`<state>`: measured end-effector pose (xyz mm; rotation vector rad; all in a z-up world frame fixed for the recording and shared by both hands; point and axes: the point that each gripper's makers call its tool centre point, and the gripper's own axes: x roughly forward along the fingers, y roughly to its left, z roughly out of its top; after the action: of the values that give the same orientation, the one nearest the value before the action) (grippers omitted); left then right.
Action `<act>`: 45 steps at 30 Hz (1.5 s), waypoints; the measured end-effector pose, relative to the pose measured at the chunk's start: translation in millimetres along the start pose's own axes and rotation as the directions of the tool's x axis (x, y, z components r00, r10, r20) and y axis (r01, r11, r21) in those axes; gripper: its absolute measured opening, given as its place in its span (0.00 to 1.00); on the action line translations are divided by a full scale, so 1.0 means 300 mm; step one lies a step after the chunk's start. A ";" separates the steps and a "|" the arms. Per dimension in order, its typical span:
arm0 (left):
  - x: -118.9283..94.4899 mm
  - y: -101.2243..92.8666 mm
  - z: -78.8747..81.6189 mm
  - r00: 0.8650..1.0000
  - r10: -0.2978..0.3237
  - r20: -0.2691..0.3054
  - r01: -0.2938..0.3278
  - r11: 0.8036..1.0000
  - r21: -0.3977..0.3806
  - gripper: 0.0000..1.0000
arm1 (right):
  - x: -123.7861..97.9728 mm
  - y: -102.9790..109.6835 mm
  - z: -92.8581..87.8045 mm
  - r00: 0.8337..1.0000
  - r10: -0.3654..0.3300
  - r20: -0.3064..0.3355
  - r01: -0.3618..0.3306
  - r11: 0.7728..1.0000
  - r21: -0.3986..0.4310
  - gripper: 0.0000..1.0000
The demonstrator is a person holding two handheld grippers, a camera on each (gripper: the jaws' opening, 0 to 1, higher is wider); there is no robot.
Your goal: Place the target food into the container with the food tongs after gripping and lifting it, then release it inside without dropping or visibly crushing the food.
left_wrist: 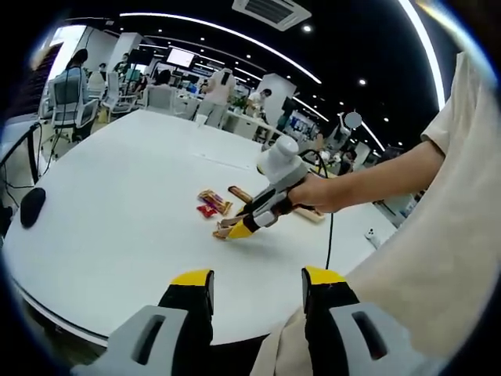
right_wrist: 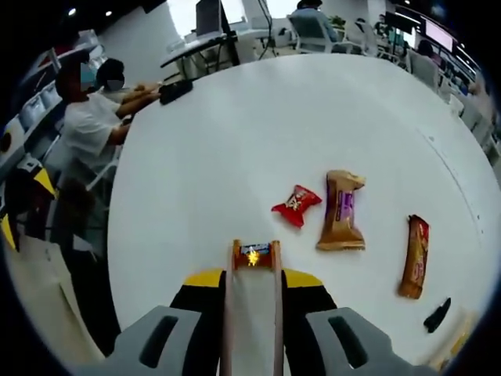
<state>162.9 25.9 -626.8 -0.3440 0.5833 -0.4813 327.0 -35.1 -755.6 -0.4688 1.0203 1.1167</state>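
Clamped in my right gripper [right_wrist: 253, 283], wooden tongs [right_wrist: 252, 313] pinch a small candy [right_wrist: 254, 254] above the white table [right_wrist: 235, 141]; beyond it lie snack packets [right_wrist: 342, 210]. My left gripper [left_wrist: 257, 286] hangs parted. Farther off, office desks [left_wrist: 168, 98].

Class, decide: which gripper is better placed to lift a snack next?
Right. The right gripper holds the tongs, tips around a small packet; the left gripper is open, back at the table edge.

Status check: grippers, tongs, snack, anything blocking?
Right gripper shut on wooden tongs, tips pinching a small dark snack. Left gripper open, idle. Three wrapped snacks nearby, none blocking.
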 end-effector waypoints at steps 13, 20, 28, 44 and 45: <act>0.001 0.006 0.004 1.000 0.000 0.000 0.000 1.000 -0.006 0.44 | 0.012 -0.001 0.000 1.000 -0.002 -0.025 0.002 1.000 -0.003 0.26; -0.001 0.010 -0.001 1.000 -0.002 0.000 0.002 1.000 -0.008 0.44 | 0.016 -0.005 0.000 1.000 -0.002 -0.029 0.002 1.000 -0.008 0.24; -0.004 0.011 0.005 1.000 -0.001 0.005 0.001 1.000 -0.006 0.44 | 0.018 -0.008 0.000 0.999 -0.013 -0.030 0.012 1.000 -0.025 0.22; -0.013 0.009 0.003 1.000 -0.005 0.001 0.005 1.000 0.001 0.44 | -0.002 -0.006 0.015 1.000 -0.011 0.007 0.011 1.000 0.015 0.22; -0.012 0.009 0.003 1.000 -0.006 0.001 0.006 1.000 0.002 0.44 | -0.005 -0.007 0.017 1.000 -0.011 0.012 0.011 1.000 0.018 0.22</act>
<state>161.6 30.2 -625.7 -0.3444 0.5810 -0.4876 331.1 -32.8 -752.2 -0.4521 1.0159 1.0987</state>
